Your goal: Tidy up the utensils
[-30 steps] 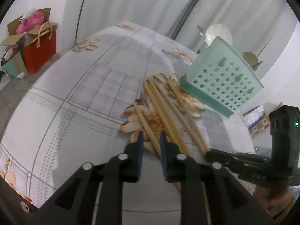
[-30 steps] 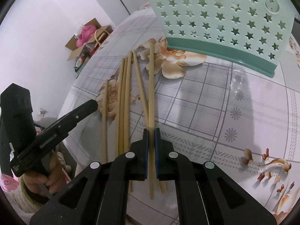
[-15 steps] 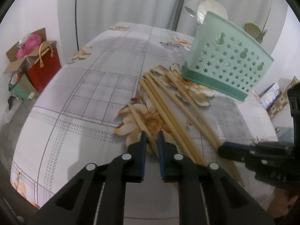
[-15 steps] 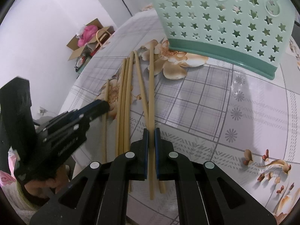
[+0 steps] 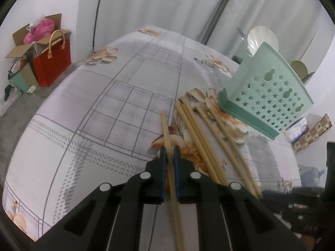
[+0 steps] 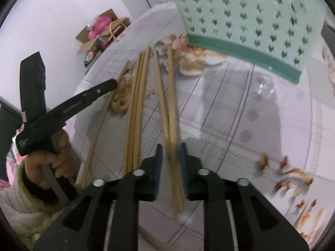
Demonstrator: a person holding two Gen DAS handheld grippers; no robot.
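1. Between my left gripper (image 5: 170, 152) pads, nearly closed, runs one chopstick (image 5: 167, 138), pinched just above the tablecloth (image 5: 117, 104).
2. Right gripper (image 6: 170, 153) stands partly open, loosely straddling two chopsticks (image 6: 170, 104) lying flat; the green basket (image 6: 247, 18) stands beyond.
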